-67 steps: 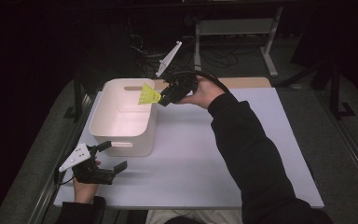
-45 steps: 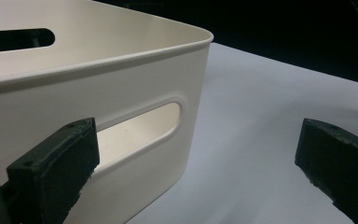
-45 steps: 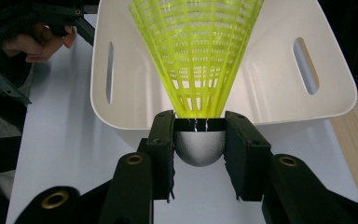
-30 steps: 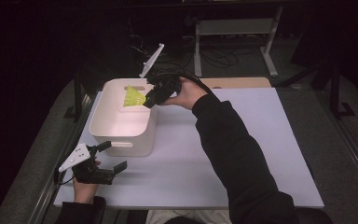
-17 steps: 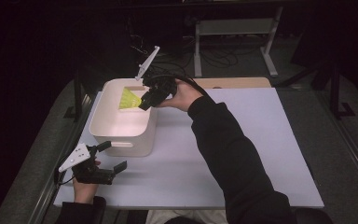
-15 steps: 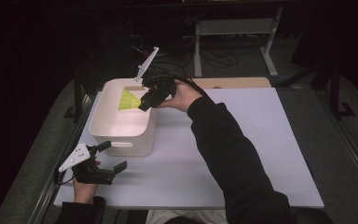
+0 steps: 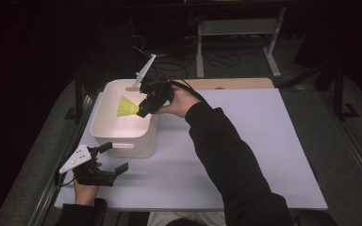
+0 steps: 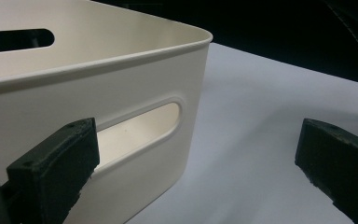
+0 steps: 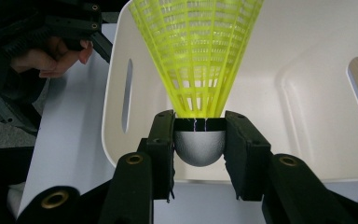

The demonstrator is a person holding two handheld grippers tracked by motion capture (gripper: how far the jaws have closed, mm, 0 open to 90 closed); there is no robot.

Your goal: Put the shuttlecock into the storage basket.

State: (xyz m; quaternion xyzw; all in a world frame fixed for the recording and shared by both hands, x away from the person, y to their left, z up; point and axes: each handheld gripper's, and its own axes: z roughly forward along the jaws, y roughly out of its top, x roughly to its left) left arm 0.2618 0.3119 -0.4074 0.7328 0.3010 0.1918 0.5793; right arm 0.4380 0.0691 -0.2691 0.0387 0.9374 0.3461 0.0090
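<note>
Tool work first, from the high view: the right tool (image 7: 143, 109) reaches over the near right rim of the white bin (image 7: 122, 136), clamped on a yellow shuttlecock (image 7: 126, 107) whose skirt fans out above the bin's inside. The left tool (image 7: 104, 160) rests on the white desk (image 7: 264, 155) just in front of the bin's near wall, its jaws spread with nothing between them.

From the left gripper view, the left tool's two black jaws stand wide apart; one sits just beside the bin's handle slot (image 8: 137, 128), the other over bare desk.

From the right gripper view, the right tool (image 9: 199, 140) pinches the shuttlecock's (image 9: 196, 46) grey rounded cork (image 9: 199, 147) from both sides, the yellow mesh skirt pointing away into the bin (image 9: 307, 93). The person's other hand (image 9: 58, 53) shows at upper left.
</note>
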